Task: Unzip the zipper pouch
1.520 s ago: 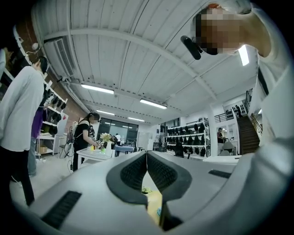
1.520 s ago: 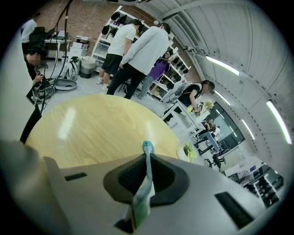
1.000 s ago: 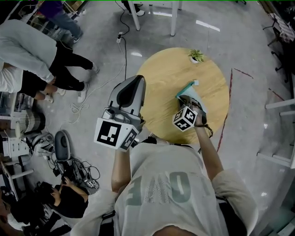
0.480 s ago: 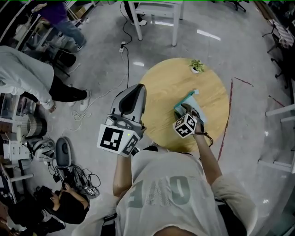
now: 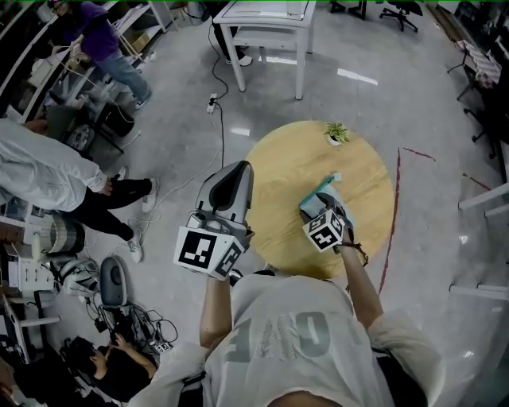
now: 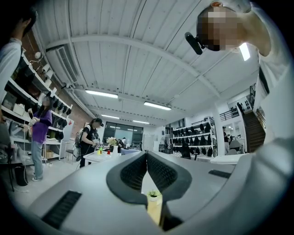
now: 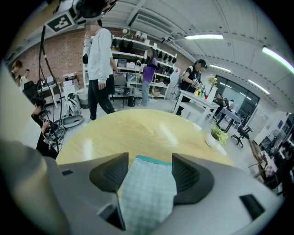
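A teal checked zipper pouch (image 5: 324, 191) lies on the round wooden table (image 5: 278, 171), right of its middle. My right gripper (image 5: 315, 205) reaches over it from the near side. In the right gripper view the pouch (image 7: 147, 193) sits between the two jaws, which are opening, and the left pad (image 7: 112, 172) stands off the cloth. My left gripper (image 5: 238, 168) is held up off the table's near left edge. Its pads (image 6: 136, 170) are shut together with nothing between them.
A small potted plant (image 5: 337, 133) stands at the table's far edge. A white desk (image 5: 266, 24) is beyond it. People stand at the far left (image 5: 56, 171), another sits on the floor (image 5: 99, 362). Cables and gear (image 5: 119, 294) lie on the floor left of me.
The pouch has come down from a raised tilt to lie flatter under the right gripper. The left gripper stays raised and shut. The people at left have walked on.
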Demonstrator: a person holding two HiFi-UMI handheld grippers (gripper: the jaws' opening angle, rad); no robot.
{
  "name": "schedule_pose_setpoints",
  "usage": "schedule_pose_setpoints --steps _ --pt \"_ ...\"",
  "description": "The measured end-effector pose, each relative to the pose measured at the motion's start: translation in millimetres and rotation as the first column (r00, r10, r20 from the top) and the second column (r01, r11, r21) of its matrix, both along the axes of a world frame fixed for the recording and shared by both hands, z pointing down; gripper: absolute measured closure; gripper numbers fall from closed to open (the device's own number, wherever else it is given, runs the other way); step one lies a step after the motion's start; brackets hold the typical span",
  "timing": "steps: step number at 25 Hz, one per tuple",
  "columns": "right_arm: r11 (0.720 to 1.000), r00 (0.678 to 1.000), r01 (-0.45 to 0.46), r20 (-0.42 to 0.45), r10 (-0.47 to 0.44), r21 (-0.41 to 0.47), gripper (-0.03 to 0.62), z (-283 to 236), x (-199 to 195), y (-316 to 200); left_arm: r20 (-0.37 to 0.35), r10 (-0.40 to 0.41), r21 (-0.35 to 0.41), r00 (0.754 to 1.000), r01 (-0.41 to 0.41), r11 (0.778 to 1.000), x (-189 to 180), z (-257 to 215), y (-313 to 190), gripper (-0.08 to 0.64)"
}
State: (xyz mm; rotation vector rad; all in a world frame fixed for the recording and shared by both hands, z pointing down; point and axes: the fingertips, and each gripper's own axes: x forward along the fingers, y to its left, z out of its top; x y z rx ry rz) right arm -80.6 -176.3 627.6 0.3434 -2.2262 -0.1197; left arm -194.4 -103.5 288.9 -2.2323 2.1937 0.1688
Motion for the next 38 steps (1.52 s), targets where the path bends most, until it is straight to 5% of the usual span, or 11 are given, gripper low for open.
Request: schedule_pose_setpoints --steps 15,20,27,34,38 --pt "0.992 0.974 -0.095 0.213 0.076 0.078 0.273 -103.4 6.5 -44.7 -0.006 0.055 0.005 0.998 -0.055 0.998 9.8 0.4 -19.0 0.532" --pt "0.986 0.940 -0.117 0.335 0.072 0.117 0.270 -160.9 4.8 -50.7 -0.007 0.075 0.014 0.997 -0.075 0.997 11.4 -1.1 -27.1 0.532" --pt "0.949 0.803 -0.250 0.589 0.092 0.191 0.272 -264.8 20.9 -59.8 -0.017 0.096 0.036 0.995 -0.096 0.995 16.6 1.9 -40.6 0.532" --pt "0.904 0.572 -0.394 0.814 0.101 0.165 0.278 -349.5 59.7 -40.2 0.026 0.125 0.079 0.992 -0.127 0.989 34.2 -3.8 -55.3 0.532" --pt "0.851 0.495 -0.497 0.861 0.117 0.170 0.451 -365.5 83.7 -27.0 0.053 0.137 0.110 0.989 -0.143 0.984 46.5 -9.2 -61.4 0.532"
